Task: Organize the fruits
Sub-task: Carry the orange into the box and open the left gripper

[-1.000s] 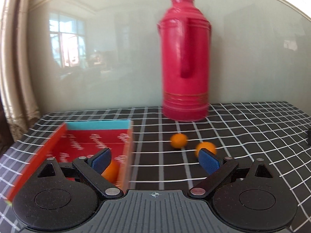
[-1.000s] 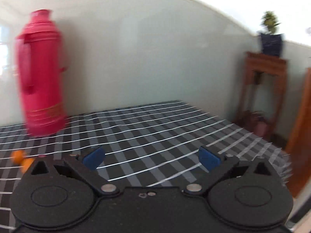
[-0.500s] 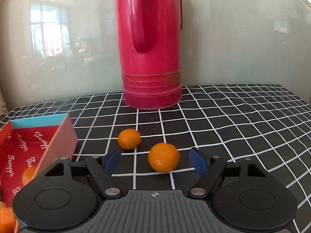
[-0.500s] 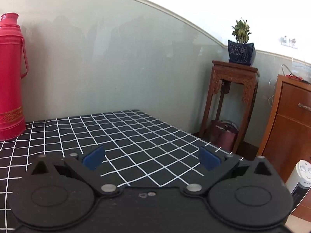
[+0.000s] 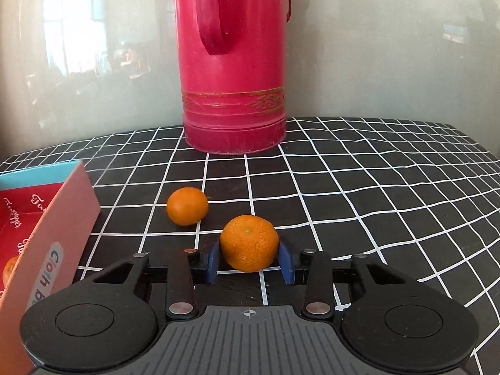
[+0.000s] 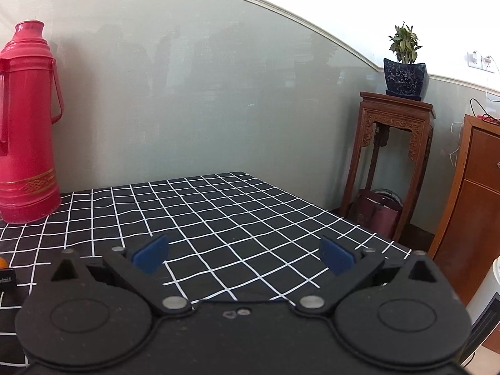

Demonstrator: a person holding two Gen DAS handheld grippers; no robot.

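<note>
In the left wrist view my left gripper (image 5: 250, 261) is shut on an orange mandarin (image 5: 249, 242), its blue pads pressed against both sides, low over the black grid tablecloth. A second mandarin (image 5: 187, 206) lies on the cloth just beyond and to the left. A red box (image 5: 47, 228) with a blue far rim stands at the left, with another mandarin (image 5: 9, 268) partly seen inside. My right gripper (image 6: 243, 254) is open and empty over the right part of the table.
A tall red thermos (image 5: 232, 62) stands at the back by the wall, also in the right wrist view (image 6: 28, 125). The table's right edge (image 6: 375, 234) drops off toward a wooden plant stand (image 6: 395, 156) and a cabinet (image 6: 478, 203).
My left gripper has moved forward around the nearer mandarin and closed on it. The right gripper has stayed open and nearly still after swinging right.
</note>
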